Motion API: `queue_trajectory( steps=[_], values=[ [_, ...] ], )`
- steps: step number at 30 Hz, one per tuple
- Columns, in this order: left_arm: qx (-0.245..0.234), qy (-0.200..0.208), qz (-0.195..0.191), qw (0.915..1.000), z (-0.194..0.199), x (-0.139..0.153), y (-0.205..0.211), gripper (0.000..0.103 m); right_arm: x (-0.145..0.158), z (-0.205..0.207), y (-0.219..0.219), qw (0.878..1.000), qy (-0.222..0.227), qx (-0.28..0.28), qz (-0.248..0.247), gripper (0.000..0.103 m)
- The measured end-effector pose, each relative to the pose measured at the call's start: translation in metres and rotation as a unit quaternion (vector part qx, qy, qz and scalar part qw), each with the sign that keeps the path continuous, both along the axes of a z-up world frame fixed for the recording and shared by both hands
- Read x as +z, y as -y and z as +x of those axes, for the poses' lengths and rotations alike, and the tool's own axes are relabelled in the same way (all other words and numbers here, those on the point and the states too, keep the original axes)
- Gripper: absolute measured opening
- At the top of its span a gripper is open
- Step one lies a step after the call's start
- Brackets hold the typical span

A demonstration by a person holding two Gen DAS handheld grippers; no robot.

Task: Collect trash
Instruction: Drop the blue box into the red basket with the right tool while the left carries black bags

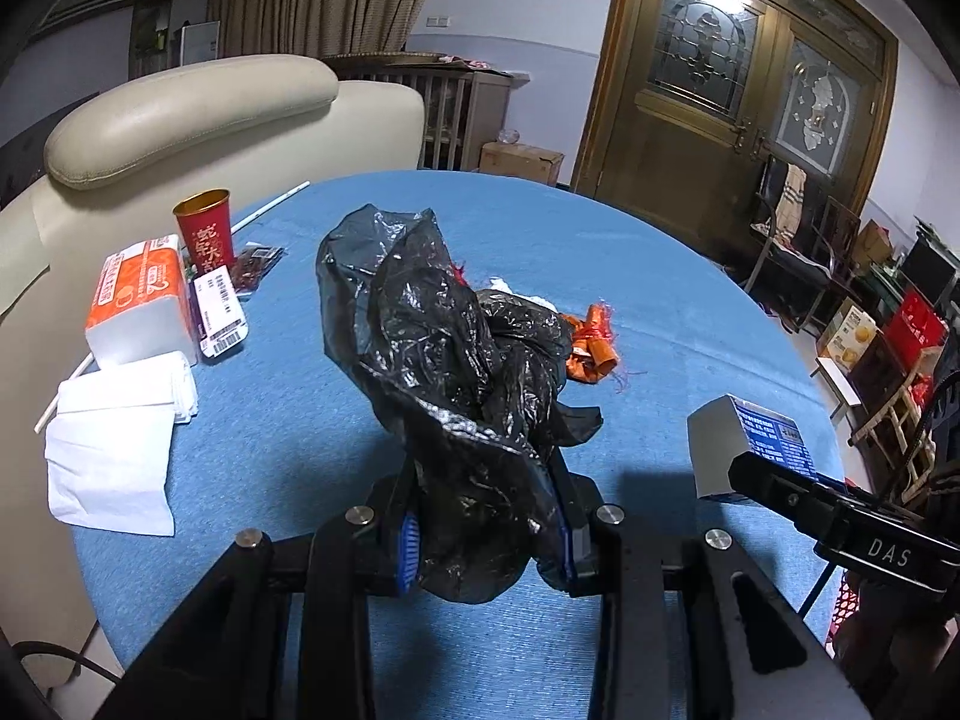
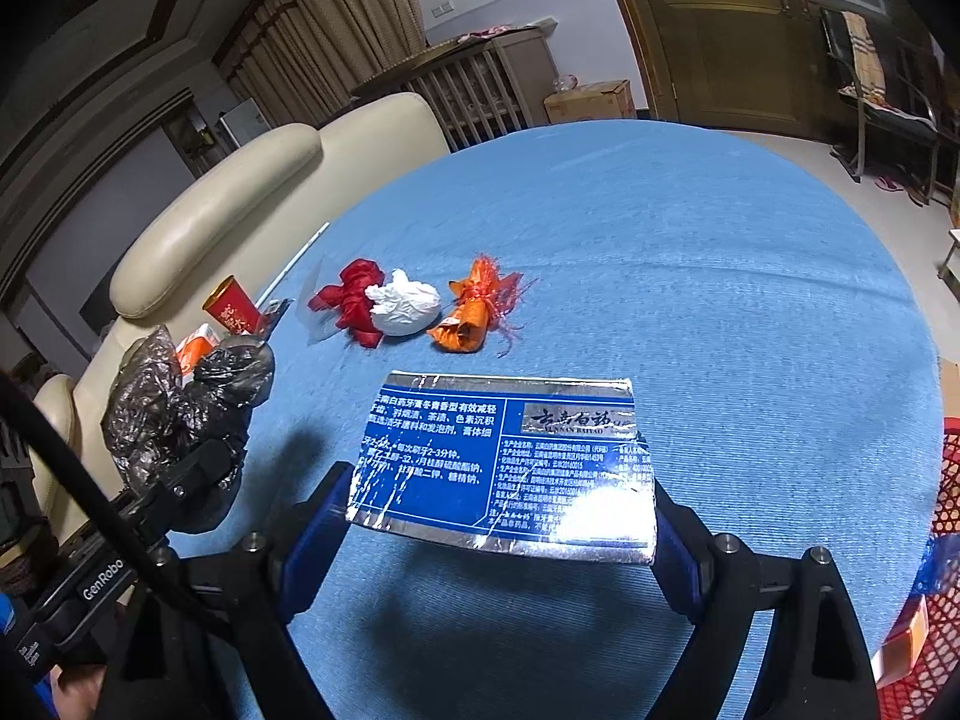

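Left gripper point(image 1: 486, 546): nearest the left wrist camera, jaws drawn close and clamped on a crumpled black plastic bag point(image 1: 456, 384), which bunches up above the fingers and hangs over the table.
Right gripper point(image 2: 498, 516): jaws set wide, a blue and silver toothpaste box point(image 2: 510, 462) held crosswise between the blue pads; each pad appears to press an end of the box, so I judge it gripped and lifted clear of the cloth.
Red basket point(image 2: 936, 570): a red mesh edge shows at the far right of the right wrist view, close beside the right gripper; likely the trash container, though only a sliver is visible.
Step in hand: two pieces are picked up and being carried; neither is yet dropped anywhere.
Table point(image 2: 690, 270): round, covered in blue cloth.
Trash left, mid-table: an orange wrapper point(image 2: 474, 318), a white crumpled wad point(image 2: 405, 306) touching a red ribbon bundle point(image 2: 354, 300) with clear film under it.
Far left edge: a red paper cup point(image 1: 204, 228), a tissue pack point(image 1: 141, 300), loose white napkins point(image 1: 114, 450) and a white straw point(image 1: 270, 207); whether these count as trash I cannot tell.
Next move: swing the box over the basket and part the jaws; then the bag, either dumped likewise or shaken open to take the remaining scraps.
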State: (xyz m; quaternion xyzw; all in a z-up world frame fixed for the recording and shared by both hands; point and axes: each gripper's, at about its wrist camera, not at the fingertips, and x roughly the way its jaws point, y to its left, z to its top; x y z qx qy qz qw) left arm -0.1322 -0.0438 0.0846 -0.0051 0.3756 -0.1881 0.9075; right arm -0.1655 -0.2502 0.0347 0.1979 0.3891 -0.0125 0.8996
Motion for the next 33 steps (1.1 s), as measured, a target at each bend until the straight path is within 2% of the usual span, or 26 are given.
queue_trajectory(
  steps=[9, 17, 27, 33],
  values=[
    [-0.023, 0.007, -0.005, 0.9997, -0.005, 0.003, 0.018, 0.036, 0.005, -0.021, 0.024, 0.999, 0.007, -0.037, 0.001, 0.09],
    [-0.07, 0.009, -0.012, 0.9974, -0.016, 0.002, 0.046, 0.036, 0.012, -0.061, 0.072, 0.994, 0.01, -0.112, -0.015, 0.09],
    [-0.13, 0.019, -0.009, 0.9913, -0.029, 0.006, 0.084, 0.036, 0.011, -0.131, 0.159, 0.969, -0.008, -0.244, -0.038, 0.09],
    [-0.165, 0.023, -0.006, 0.986, -0.041, 0.01, 0.107, 0.036, 0.001, -0.163, 0.199, 0.954, -0.027, -0.294, -0.046, 0.09]
  ],
)
